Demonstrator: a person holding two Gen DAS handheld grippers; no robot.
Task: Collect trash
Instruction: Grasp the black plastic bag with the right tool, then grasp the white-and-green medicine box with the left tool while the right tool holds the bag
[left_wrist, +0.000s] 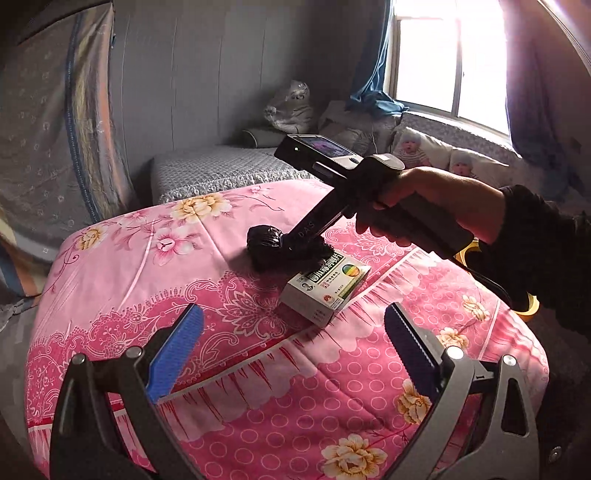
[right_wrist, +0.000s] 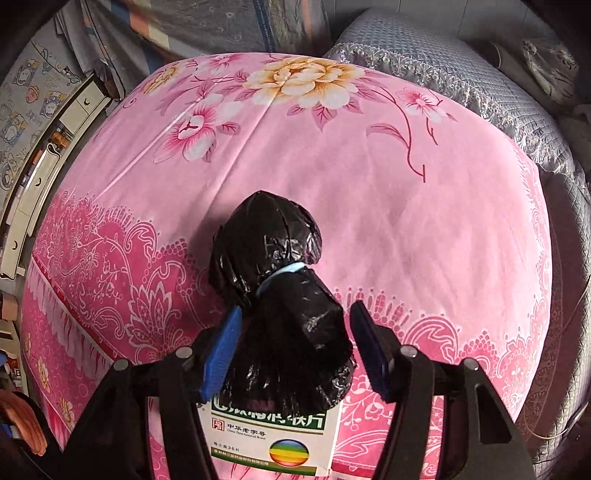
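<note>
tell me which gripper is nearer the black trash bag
Right. The right gripper is open with its fingers on either side of the black trash bag. The left gripper is open too, back from the bag with the medicine box in between.

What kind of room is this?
Probably a bedroom: a pink flowered quilt covers a bed, baby-print pillows lie by a curtained window, and a grey quilted mattress sits behind.

Your left gripper (left_wrist: 293, 334) hovered with jaws wide apart; your right gripper (right_wrist: 295, 350), at 1 o'clock, angled downward, jaws parted.
</note>
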